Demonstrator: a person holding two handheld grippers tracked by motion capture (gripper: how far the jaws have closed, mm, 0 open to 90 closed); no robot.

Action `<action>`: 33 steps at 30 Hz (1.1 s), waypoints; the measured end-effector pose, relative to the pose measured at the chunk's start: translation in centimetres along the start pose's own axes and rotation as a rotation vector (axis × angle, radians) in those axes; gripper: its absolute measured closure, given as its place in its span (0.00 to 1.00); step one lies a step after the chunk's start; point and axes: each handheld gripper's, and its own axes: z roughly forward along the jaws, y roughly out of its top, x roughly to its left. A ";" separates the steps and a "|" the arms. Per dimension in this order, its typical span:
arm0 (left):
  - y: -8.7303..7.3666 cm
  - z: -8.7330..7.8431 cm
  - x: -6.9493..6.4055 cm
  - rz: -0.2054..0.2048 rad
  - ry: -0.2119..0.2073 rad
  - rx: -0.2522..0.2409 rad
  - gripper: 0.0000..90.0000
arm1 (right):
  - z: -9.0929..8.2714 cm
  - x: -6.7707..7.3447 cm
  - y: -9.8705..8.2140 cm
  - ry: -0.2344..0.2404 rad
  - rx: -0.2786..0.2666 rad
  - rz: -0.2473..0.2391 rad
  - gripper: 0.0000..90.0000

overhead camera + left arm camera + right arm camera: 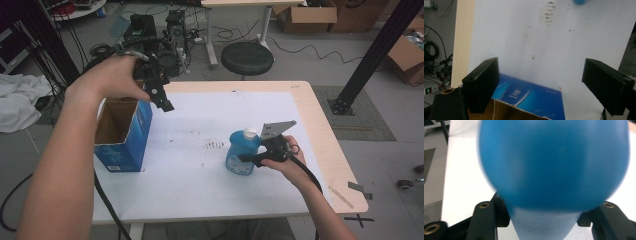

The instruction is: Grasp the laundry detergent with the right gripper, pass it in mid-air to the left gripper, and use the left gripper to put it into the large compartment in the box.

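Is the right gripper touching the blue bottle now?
Touching. In the right gripper view the blue bottle sits between the right gripper jaws, pressed on both sides of its neck; the high view agrees.

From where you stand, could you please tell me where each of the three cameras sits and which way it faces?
High view: fixed above the person's side, looking forward and down on the table; both forearms, the left gripper and the right gripper show.
Left gripper view: rides the left gripper, looking down past its open jaws at the blue box and the table.
Right gripper view: rides the right gripper, looking along its jaws, shut on the blue bottle.
Shared: the high view and the left gripper view both show the blue box and the blue bottle.
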 end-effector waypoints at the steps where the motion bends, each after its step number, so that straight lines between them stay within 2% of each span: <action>1: 0.0 0.0 0.0 0.002 0.000 -0.008 0.17 | 0.0 -0.1 0.1 0.004 0.005 -0.008 0.50; 8: 0.3 -0.3 -0.1 0.012 -0.001 -0.008 0.17 | -0.1 -0.4 0.1 0.021 0.000 -0.017 0.51; 14: 0.8 -0.5 -0.4 0.030 0.001 -0.013 0.17 | -0.2 -0.7 0.8 0.057 -0.004 -0.020 0.51; 18: 1.2 -0.9 -0.7 0.044 0.000 -0.019 0.17 | -0.5 -0.9 2.1 0.088 0.005 -0.042 0.51; 20: 1.5 -1.2 -1.0 0.053 0.005 -0.024 0.17 | -0.6 -0.9 3.4 0.115 0.020 -0.071 0.51; 22: 1.6 -1.3 -1.0 0.056 0.005 -0.023 0.17 | -0.6 -0.9 3.8 0.120 0.023 -0.080 0.51; 23: 1.9 -1.5 -1.2 0.061 0.011 -0.023 0.17 | -0.6 -0.9 4.8 0.135 0.030 -0.095 0.51; 24: 1.9 -1.5 -1.2 0.061 0.011 -0.023 0.17 | -0.6 -0.9 4.8 0.135 0.030 -0.095 0.51; 25: 2.2 -1.7 -1.4 0.077 0.012 -0.021 0.17 | -0.5 -0.9 5.7 0.152 0.042 -0.111 0.51; 26: 2.2 -1.7 -1.4 0.077 0.012 -0.021 0.17 | -0.5 -0.9 5.7 0.152 0.042 -0.111 0.51; 28: 2.5 -1.9 -1.6 0.083 0.009 -0.027 0.17 | -0.4 -0.9 7.2 0.166 0.049 -0.136 0.51; 29: 2.9 -2.0 -1.8 0.098 0.008 -0.023 0.17 | -0.4 -0.9 7.7 0.169 0.050 -0.143 0.51; 33: 3.3 -2.3 -2.2 0.108 -0.001 -0.031 0.17 | -0.3 -1.0 9.0 0.184 0.045 -0.150 0.51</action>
